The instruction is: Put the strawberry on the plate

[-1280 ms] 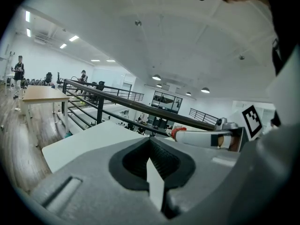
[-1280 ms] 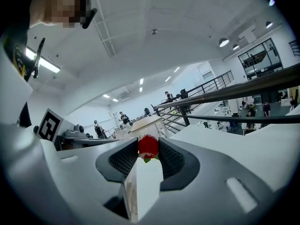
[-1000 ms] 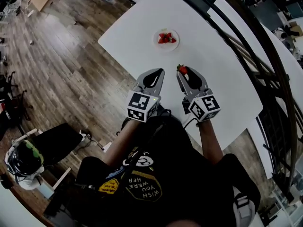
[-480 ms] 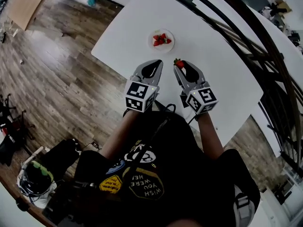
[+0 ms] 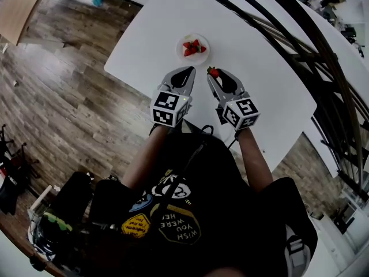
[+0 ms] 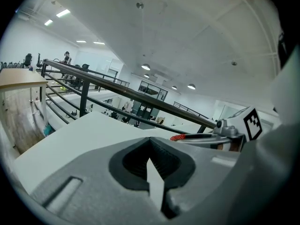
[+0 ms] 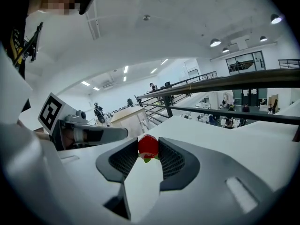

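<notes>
My right gripper [image 7: 149, 150] has its jaws clamped on the strawberry [image 7: 148, 144] (at the tips). My left gripper [image 6: 150, 143] has its jaws together, empty.

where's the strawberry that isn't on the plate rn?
The strawberry is pinched at the tips of the right gripper, head view centre, just short of the plate.

surface: white table [image 5: 271, 79] | on it: plate [image 5: 195, 61] with strawberries [image 5: 194, 47]
</notes>
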